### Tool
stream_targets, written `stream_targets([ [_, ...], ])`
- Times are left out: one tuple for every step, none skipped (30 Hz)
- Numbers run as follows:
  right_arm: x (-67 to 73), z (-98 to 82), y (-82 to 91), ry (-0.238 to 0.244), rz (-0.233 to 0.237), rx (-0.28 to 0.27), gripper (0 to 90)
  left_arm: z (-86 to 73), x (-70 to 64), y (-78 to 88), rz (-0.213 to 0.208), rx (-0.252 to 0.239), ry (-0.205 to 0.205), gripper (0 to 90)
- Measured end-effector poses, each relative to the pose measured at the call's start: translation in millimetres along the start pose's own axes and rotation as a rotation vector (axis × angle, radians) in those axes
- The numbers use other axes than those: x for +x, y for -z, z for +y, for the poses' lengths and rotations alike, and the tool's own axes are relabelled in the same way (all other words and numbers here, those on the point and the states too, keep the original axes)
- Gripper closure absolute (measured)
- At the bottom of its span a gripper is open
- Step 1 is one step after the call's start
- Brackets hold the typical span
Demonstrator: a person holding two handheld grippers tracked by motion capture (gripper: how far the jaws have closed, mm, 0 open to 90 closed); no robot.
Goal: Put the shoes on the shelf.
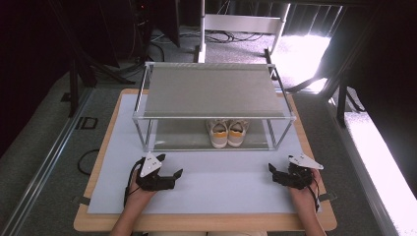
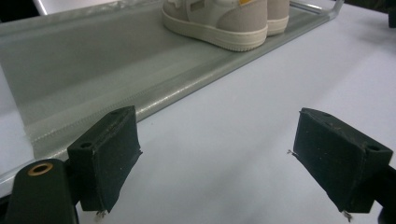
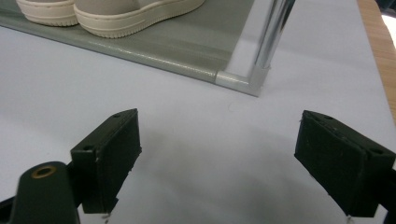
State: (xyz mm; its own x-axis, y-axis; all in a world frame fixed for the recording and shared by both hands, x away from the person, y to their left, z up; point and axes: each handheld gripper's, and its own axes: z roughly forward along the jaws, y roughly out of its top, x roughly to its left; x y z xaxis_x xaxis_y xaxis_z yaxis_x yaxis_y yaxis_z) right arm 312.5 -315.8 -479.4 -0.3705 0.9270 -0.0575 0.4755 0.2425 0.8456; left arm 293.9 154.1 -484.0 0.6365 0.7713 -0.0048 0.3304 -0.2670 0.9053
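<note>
1. On the lower shelf point(image 1: 177, 139) of the two-tier metal shoe rack point(image 1: 214, 91), right of centre: pair of beige sneakers point(image 1: 227, 132), toes facing the person, side by side and touching.
2. Just in front of the rack, on the white mat point(image 1: 221, 184): left gripper point(image 1: 173, 173) and right gripper point(image 1: 272, 171), both empty, jaws standing wide apart, well clear of the shoes.
3. For the reach: approach low under the top shelf point(image 1: 211, 91), one gripper per shoe; clear the front corner post point(image 3: 273, 28); grip the upper, not the sole.
4. Hidden: sneaker heels and collars under the top shelf; uppers cropped in both gripper views.
</note>
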Motion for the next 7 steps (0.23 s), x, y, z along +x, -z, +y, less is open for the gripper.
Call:
stream_targets([
  [0.1, -0.1, 0.0, 0.0, 0.0, -0.001, 13.6, -0.2, -0.1, 0.0, 0.0, -0.001, -0.001, 14.1],
  [0.1, -0.1, 0.0, 0.0, 0.0, 0.0, 13.7, -0.3, -0.6, 0.2, 0.002, -0.002, -0.005, 14.0],
  [0.1, 0.0, -0.1, 0.002, 0.004, 0.002, 13.6, -0.4, -1.2, 0.1, 0.004, -0.002, -0.01, 14.1],
  [0.2, -0.1, -0.1, 0.002, 0.003, 0.002, 13.7, -0.5, -1.9, 0.0, 0.007, -0.002, -0.015, 14.1],
  [0.1, -0.1, -0.1, 0.002, 0.003, 0.001, 13.8, -0.5, -2.4, -0.1, 0.008, -0.001, -0.022, 14.1],
  [0.1, 0.0, -0.2, 0.003, 0.008, 0.003, 13.8, -0.5, -3.1, -0.2, 0.013, 0.002, -0.026, 14.1],
  [0.1, 0.0, -0.4, 0.005, 0.008, 0.005, 13.8, -0.5, -3.5, -0.5, 0.013, 0.003, -0.029, 14.1],
])
